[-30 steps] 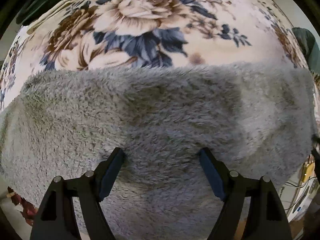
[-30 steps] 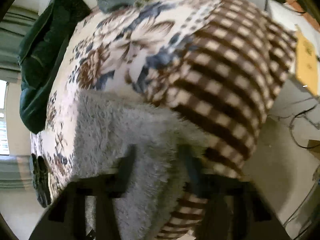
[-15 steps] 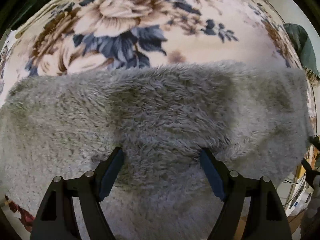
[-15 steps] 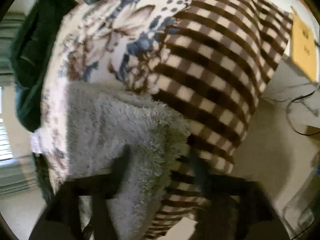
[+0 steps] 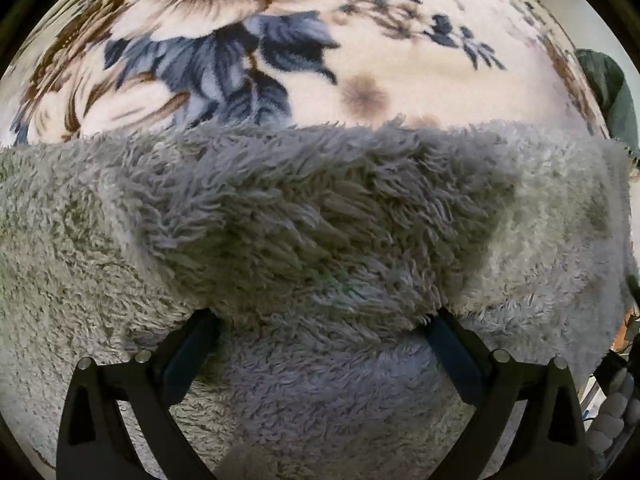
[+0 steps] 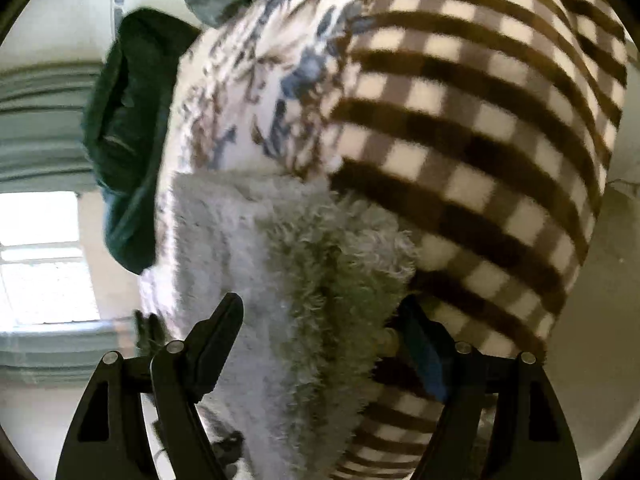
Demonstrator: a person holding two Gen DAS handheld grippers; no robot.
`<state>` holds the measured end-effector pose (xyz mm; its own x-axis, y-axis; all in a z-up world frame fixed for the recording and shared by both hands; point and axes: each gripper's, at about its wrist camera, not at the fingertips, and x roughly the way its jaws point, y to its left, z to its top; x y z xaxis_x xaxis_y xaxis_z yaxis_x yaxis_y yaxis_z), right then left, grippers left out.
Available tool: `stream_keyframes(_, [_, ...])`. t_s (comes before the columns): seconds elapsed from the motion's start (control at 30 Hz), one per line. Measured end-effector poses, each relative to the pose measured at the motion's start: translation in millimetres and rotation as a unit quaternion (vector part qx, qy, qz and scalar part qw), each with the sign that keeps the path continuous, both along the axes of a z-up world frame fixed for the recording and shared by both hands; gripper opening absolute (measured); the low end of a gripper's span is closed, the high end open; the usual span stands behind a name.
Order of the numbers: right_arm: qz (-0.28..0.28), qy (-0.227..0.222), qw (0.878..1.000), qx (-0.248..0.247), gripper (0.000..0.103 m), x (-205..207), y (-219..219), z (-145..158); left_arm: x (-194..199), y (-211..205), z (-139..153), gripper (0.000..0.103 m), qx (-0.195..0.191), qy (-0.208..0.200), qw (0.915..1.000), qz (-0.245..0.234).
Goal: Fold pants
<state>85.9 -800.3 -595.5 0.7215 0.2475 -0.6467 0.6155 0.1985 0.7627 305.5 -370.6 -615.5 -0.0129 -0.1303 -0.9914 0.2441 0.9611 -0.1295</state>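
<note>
Since the earlier frame, the left gripper (image 5: 320,320) has advanced, raising a fold of the fluffy grey fleece pants (image 5: 312,216) between wide-set jaws. The right gripper (image 6: 320,316), likewise spread, straddles the pants' edge. The pants lie on the floral cream blanket (image 5: 400,52). Folding appears underway, not finished.

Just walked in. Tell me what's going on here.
A person with two handheld grippers is folding fuzzy grey pants on a floral blanket. The left gripper has its fingers spread, a raised fold of pants between them. The right gripper, also spread, has the pants' edge between its fingers, near a brown checked blanket.
</note>
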Motion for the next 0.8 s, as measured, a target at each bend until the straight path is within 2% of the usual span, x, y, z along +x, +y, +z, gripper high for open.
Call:
stream_keyframes(0.1, [0.017, -0.034, 0.999, 0.023, 0.08, 0, 1, -2, 4, -9, -1, 0.103, 0.007, 0.0, 1.0, 0.006])
stream_keyframes(0.3, [0.038, -0.045, 0.998, 0.027, 0.08, 25, -5, -14, 0, -12, -6, 0.103, 0.012, 0.0, 0.9999, 0.009])
stream_keyframes(0.37, [0.031, -0.071, 0.996, 0.046, 0.08, 31, -8, -17, -4, -3, -3, 0.103, 0.013, -0.001, 0.9999, 0.011])
stream_keyframes(0.43, [0.039, -0.12, 0.989, 0.073, 0.08, 42, -12, -19, -5, 0, -3, 0.103, 0.014, -0.001, 0.9998, 0.012])
stream_keyframes(0.47, [0.044, -0.124, 0.989, 0.072, 0.08, 48, -11, -18, -6, 2, -3, 0.103, 0.014, -0.001, 0.9998, 0.012])
stream_keyframes(0.6, [0.057, -0.092, 0.992, 0.061, 0.08, 65, -11, -35, -6, 3, -4, 0.103, 0.016, -0.004, 0.9998, 0.014])
stream_keyframes(0.67, [0.066, -0.078, 0.994, 0.038, 0.073, 71, -8, -30, -5, 3, -3, 0.103, 0.016, -0.002, 0.9998, 0.015])
stream_keyframes(0.7, [0.078, -0.064, 0.995, 0.015, 0.057, 75, -4, -24, -5, 3, -1, 0.103, 0.016, -0.002, 0.9997, 0.016])
stream_keyframes(0.73, [0.086, -0.053, 0.995, 0.0, 0.03, 77, -1, -19, -5, 3, 2, 0.103, 0.014, -0.003, 0.9997, 0.017])
stream_keyframes(0.77, [0.089, -0.042, 0.995, -0.014, 0.022, 79, 3, -12, -5, 4, 7, 0.103, 0.01, -0.006, 0.9997, 0.021])
stream_keyframes(0.8, [0.089, -0.037, 0.995, -0.028, 0.022, 80, 8, -4, -6, 5, 12, 0.103, 0.004, -0.009, 0.9997, 0.024])
